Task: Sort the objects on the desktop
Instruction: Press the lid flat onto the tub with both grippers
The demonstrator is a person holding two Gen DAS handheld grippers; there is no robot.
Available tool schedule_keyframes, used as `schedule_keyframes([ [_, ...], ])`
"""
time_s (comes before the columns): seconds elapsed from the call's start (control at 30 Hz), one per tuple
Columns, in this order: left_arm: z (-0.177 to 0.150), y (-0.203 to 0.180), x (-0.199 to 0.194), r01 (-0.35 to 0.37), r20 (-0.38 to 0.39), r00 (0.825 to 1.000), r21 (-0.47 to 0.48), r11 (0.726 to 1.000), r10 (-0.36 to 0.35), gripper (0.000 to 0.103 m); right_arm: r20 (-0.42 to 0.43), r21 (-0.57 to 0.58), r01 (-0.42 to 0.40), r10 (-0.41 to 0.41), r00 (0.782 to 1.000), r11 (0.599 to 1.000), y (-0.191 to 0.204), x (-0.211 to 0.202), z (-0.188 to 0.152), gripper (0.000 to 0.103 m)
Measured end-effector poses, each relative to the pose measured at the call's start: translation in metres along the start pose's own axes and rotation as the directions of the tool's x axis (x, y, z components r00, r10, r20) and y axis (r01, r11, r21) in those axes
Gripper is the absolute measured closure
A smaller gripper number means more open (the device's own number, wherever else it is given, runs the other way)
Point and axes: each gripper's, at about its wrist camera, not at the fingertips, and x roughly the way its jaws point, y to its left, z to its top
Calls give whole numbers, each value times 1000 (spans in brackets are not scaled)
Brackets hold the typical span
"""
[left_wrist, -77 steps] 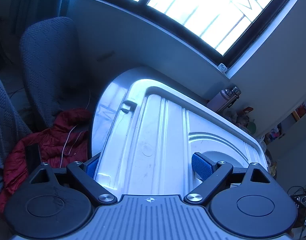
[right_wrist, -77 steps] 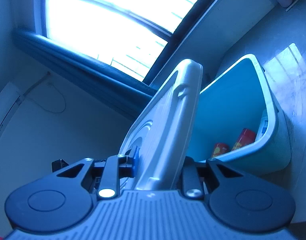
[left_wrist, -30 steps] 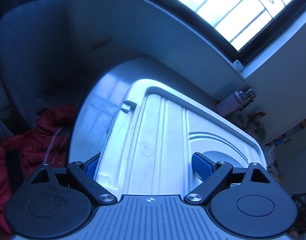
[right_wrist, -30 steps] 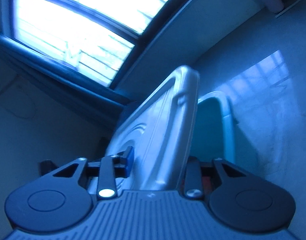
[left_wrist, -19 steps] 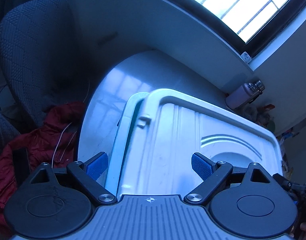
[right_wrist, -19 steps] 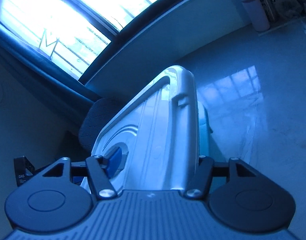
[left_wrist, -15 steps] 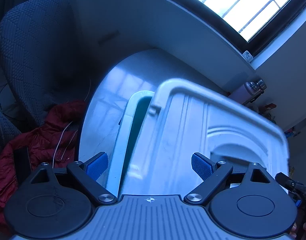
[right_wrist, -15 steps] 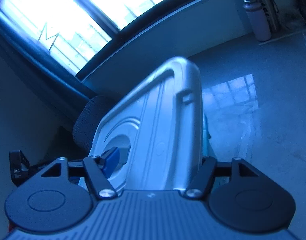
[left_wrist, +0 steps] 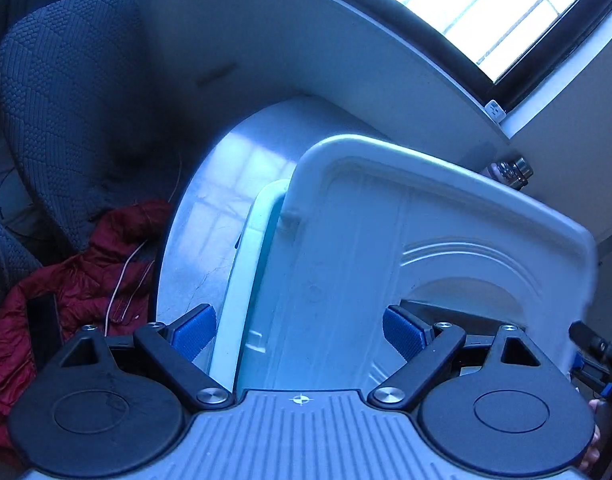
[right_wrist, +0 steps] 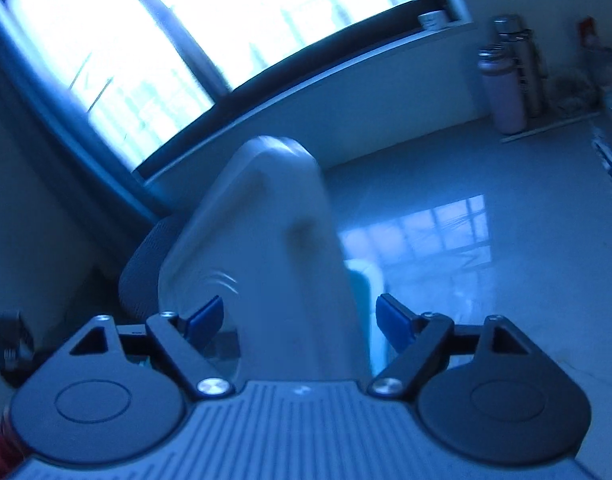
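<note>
The lid [left_wrist: 385, 248], a pale moulded plastic sheet, sits askew over the teal bin [left_wrist: 248, 264] on the glossy tabletop [left_wrist: 210, 208]; the bin's rim shows at the lid's 9 o'clock edge. The left claw [left_wrist: 300, 330] stands apart, its blue pads [left_wrist: 194, 330] clear of the lid lying between them. The right claw [right_wrist: 300, 322] has just been opening; the blurred lid [right_wrist: 274, 248] lies between its pads [right_wrist: 393, 322], untouched. A chair [left_wrist: 66, 92] and a red jacket [left_wrist: 66, 280] sit at 9 o'clock, flasks [right_wrist: 505, 88] at 2 o'clock.

Home office (desk [left_wrist: 210, 216], swivel chair [left_wrist: 66, 92])
</note>
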Motion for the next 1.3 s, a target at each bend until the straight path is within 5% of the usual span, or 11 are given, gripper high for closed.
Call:
schedule_keyframes([
  [0.33, 5, -14, -11, -12, 19, 1000, 37, 999, 11, 12, 81, -147, 131, -120, 990, 981, 11, -9, 12, 18],
  [0.57, 11, -23, -22, -53, 34, 998, 73, 996, 51, 11, 23, -186, 139, -137, 990, 973, 17, -4, 11, 17],
  [0.87, 19, -33, -17, -272, 27, 962, 175, 946, 272, 10, -74, -196, 228, -246, 966, 954, 11, 13, 10, 18],
  [1.3, 24, -38, -15, -274, -103, 948, 212, 938, 301, 10, -206, -190, 232, -270, 941, 954, 22, 20, 14, 18],
])
